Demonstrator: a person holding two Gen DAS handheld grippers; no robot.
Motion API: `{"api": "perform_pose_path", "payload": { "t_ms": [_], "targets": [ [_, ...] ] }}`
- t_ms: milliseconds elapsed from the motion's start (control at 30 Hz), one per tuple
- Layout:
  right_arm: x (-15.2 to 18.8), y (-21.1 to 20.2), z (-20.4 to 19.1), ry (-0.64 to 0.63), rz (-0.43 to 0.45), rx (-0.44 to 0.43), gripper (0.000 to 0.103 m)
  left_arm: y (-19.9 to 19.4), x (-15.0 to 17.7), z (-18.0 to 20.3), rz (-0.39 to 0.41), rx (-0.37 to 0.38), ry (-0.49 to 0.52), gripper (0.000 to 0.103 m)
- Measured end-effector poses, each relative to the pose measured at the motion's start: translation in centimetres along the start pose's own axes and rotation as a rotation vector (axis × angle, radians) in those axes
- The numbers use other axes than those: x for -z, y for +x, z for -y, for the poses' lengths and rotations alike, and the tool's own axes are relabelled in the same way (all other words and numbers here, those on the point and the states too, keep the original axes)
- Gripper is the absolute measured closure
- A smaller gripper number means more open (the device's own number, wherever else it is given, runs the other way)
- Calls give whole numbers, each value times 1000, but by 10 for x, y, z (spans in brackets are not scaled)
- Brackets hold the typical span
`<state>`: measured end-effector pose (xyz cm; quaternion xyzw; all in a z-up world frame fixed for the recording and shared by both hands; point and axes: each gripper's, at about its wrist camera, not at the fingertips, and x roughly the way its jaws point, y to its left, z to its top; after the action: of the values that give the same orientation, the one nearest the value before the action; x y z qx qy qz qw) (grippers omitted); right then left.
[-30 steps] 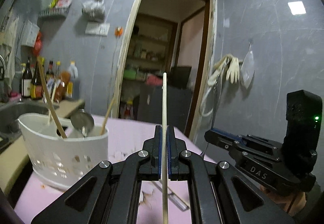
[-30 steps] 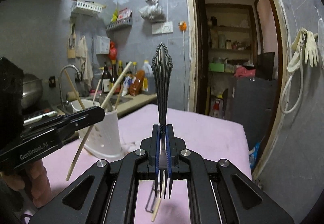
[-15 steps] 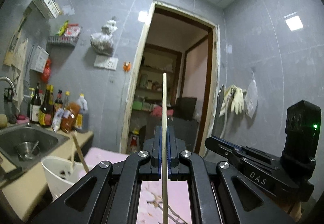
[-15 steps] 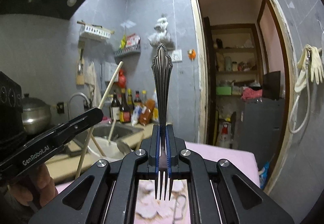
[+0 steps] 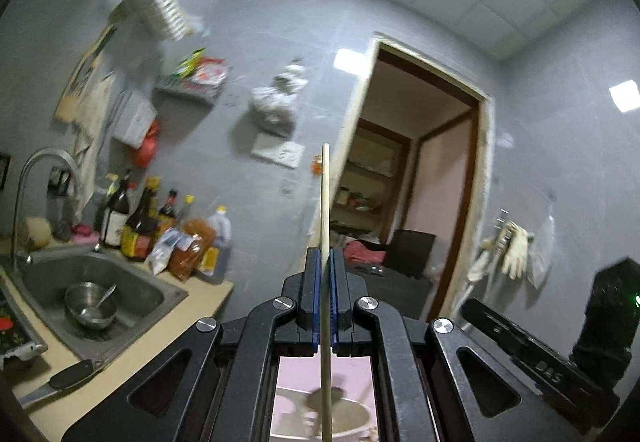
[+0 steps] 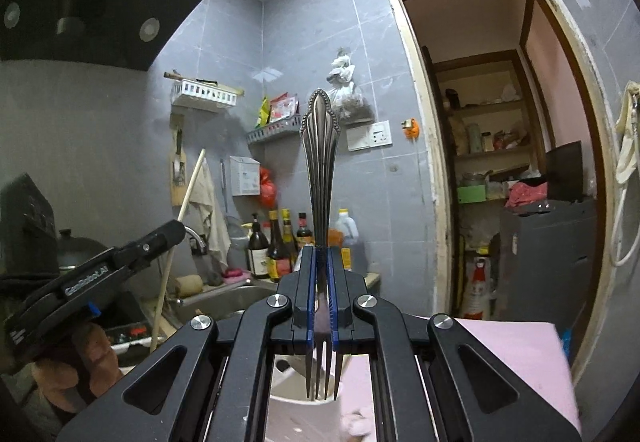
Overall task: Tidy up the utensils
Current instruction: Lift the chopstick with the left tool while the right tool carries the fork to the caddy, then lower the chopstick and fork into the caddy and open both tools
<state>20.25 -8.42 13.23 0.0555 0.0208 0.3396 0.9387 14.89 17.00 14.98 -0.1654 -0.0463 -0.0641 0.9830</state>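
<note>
White lettering on the side of the left gripper [image 6: 176, 232] reads "GenRobot.AI", and the side of the right gripper [image 5: 468, 306] carries the letters "DAS"; the labels on the bottles [image 6: 276, 246] by the wall are too small to read. The left gripper is clamped tight on a pale wooden chopstick [image 5: 325, 242], its blue pads [image 5: 316, 298] pressed together on the stick, which stands upright with one end well above the fingers and the other reaching down over the white holder [image 5: 340, 418] on the pink table [image 5: 288, 374]. The right gripper [image 6: 320, 298] is clamped just as tight on a metal fork [image 6: 320, 170], held near the neck, the ornate handle pointing up and the prongs hanging down just above the rim of that same white holder [image 6: 296, 406]. A hand [image 6: 76, 366] grasps the left gripper from below. Off to the left is a steel sink [image 5: 132, 294] with a small metal bowl [image 5: 90, 308] and a spoon lying in it, and a knife [image 5: 60, 382] rests on the counter edge beside it.
</note>
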Motion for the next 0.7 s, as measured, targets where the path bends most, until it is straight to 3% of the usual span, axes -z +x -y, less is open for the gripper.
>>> {"api": "perform_pose_path", "payload": {
  "t_ms": [267,700],
  "targets": [
    [24,43,-8,28,-24,0,100,47,18,-59,-36,-82,-80,101],
    [65,72,3,74,-88,21,100,66,73,-64,-45,-156,-55,101]
  ]
}}
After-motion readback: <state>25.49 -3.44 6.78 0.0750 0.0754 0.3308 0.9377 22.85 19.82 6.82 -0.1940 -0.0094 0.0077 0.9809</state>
